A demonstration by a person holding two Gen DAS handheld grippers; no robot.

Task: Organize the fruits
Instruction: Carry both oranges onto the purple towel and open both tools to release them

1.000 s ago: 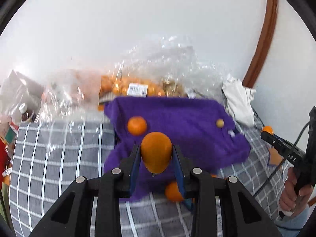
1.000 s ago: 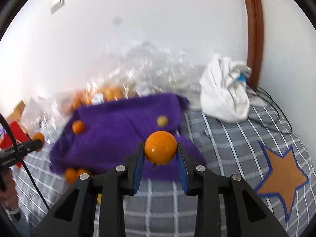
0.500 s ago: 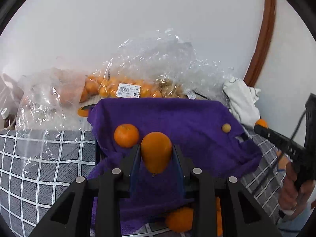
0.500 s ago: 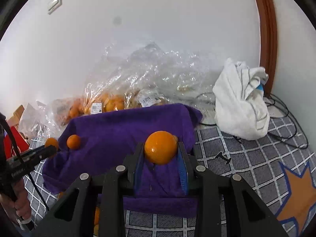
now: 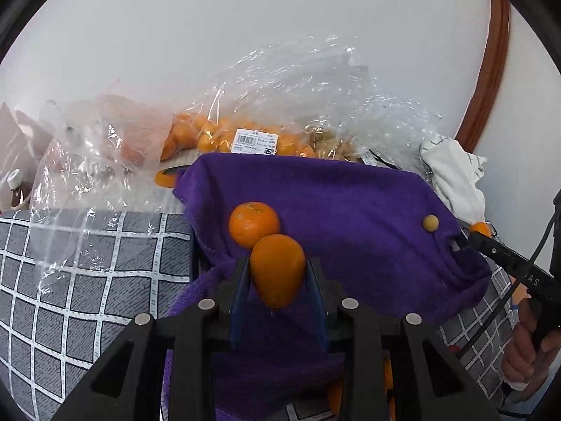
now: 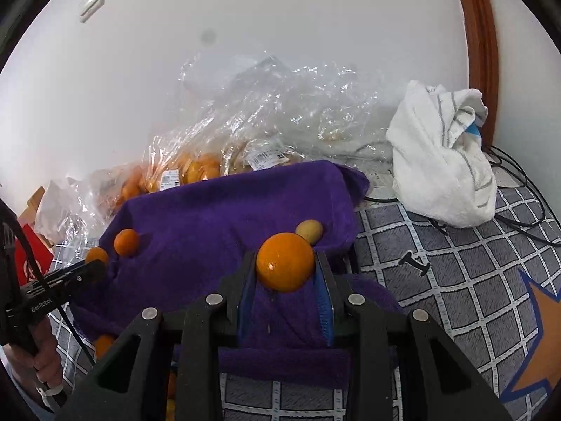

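Oranges: one loose orange [image 5: 254,224] on the purple towel [image 5: 350,210], just beyond the oblong orange [image 5: 277,271] clenched in the left claw [image 5: 277,280]; right claw [image 6: 284,273] clamped on a round orange [image 6: 284,261], small yellowish fruit [image 6: 309,231] just behind.

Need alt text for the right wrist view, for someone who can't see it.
The right tongs grip an orange above a purple towel spread on a grey checked cover. A small orange and a yellowish fruit lie on the towel, with clear bags of oranges and a white cloth behind.
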